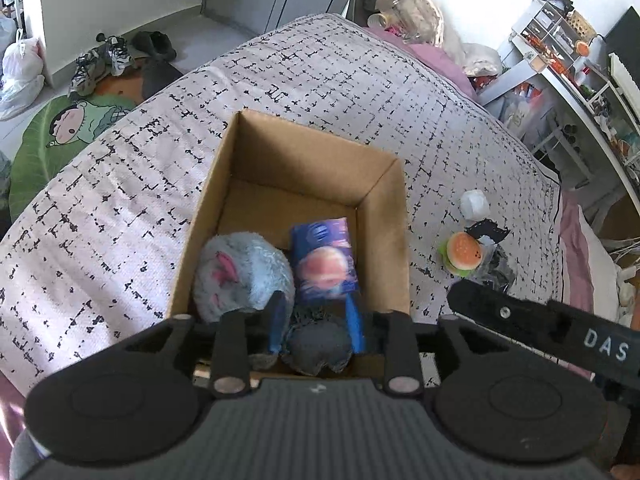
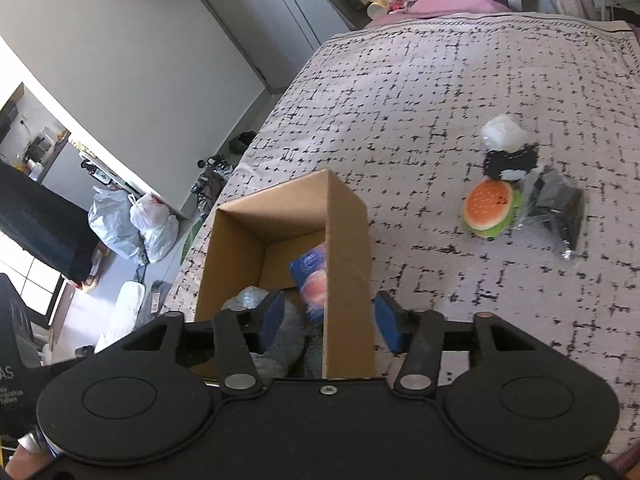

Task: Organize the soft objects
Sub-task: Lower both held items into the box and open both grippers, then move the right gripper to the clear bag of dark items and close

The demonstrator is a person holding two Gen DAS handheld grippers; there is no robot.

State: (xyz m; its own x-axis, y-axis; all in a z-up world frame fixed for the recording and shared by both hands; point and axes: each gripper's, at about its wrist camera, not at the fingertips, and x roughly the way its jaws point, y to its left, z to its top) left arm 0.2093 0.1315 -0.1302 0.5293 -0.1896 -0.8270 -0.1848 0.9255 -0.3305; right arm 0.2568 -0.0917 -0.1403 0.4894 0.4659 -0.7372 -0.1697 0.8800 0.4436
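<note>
Left wrist view: left gripper [image 1: 316, 326] nearest, jaws parted and gripping nothing, hanging above a dark grey soft item [image 1: 316, 350] at the near end of the cardboard box [image 1: 384, 216]. Beside it, inside, a blue plush [image 1: 244, 276] and a blue pouch [image 1: 324, 258]. Burger toy [image 1: 464, 254] out on the bedspread [image 1: 120, 200].

Right wrist view: right gripper [image 2: 330, 326] with jaws apart, straddling the box's near wall without pinching it. Best lifted clear, then lowered squarely over the burger toy, closing gently.
</note>
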